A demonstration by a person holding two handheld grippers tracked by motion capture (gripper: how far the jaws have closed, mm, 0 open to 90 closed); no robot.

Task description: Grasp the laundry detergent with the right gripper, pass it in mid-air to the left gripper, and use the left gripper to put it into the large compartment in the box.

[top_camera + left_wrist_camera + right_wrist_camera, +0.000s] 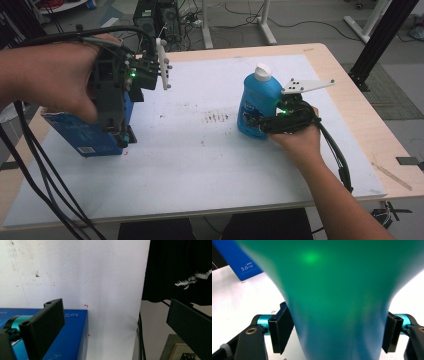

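Blurred blue-green bottle (337, 302) sits between the right tool's (337, 336) pads, which press its sides; its white cap is cut off there. Left of that tool stands a blue box (82, 131), under the open left tool (115, 325). White mat (200, 160) covers the counter (350, 115); cables beyond.

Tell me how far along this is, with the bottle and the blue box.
Looks early. The right gripper has its jaws against both sides of the upright blue bottle, which stands on the white mat. The left gripper hangs open over the blue box. Lifting either is still to come.
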